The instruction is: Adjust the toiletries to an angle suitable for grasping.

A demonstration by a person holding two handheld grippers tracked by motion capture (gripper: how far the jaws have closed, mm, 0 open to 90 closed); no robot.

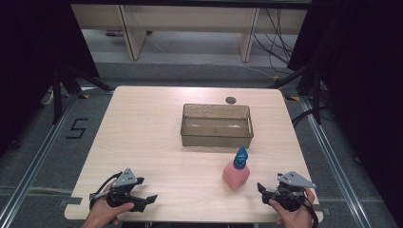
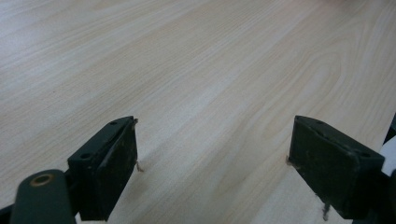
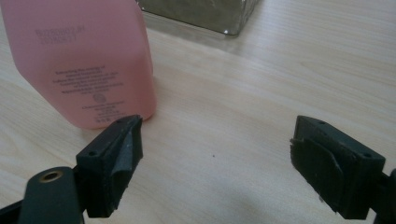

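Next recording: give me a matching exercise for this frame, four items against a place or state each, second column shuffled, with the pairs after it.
Items:
1. bottle
2. bin
3. left claw
4. right claw

Places or states:
A. see-through, at the table's middle, nothing seen inside
B. open, near the front edge, bare wood ahead of it
C. pink with a blue top, upright in front of the bin
D. open, the pink bottle just ahead to one side

Pairs: 1-C, 2-A, 3-B, 4-D
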